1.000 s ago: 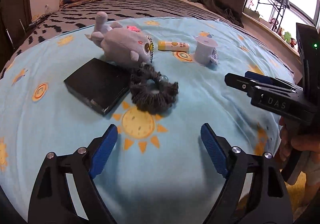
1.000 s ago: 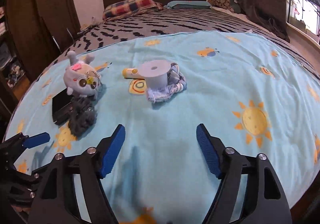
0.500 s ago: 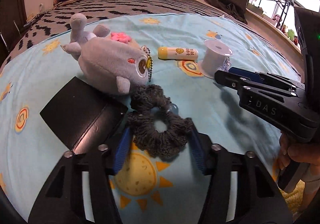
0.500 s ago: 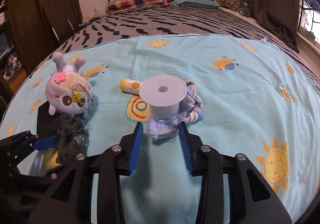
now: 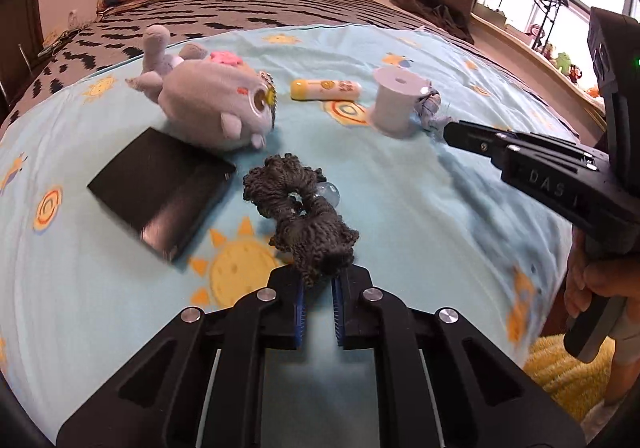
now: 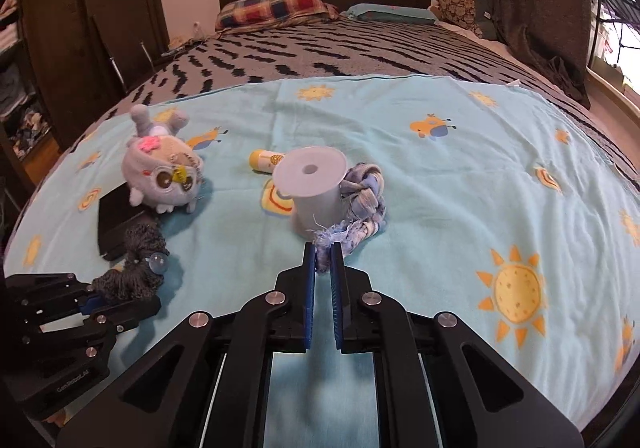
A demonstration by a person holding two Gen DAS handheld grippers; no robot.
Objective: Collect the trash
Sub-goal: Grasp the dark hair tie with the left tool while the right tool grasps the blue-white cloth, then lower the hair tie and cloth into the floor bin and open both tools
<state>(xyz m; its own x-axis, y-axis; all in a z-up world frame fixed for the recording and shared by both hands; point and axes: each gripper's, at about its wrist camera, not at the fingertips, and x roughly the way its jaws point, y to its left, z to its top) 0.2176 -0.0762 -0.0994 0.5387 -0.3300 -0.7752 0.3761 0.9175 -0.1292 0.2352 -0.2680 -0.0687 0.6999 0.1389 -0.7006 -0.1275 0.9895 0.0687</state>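
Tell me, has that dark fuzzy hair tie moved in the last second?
Yes. The dark scrunchie has been stretched away from the black box, toward the left gripper now shut on it.

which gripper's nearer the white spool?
Right. The right gripper is shut on the blue rag lying against the spool, just in front of its base. The left gripper is off to the spool's left, shut on the grey scrunchie.

The right claw (image 5: 472,133) carries raised letters "DAS" on its side; the left claw (image 6: 120,306) body reads "GenRobot.AI".
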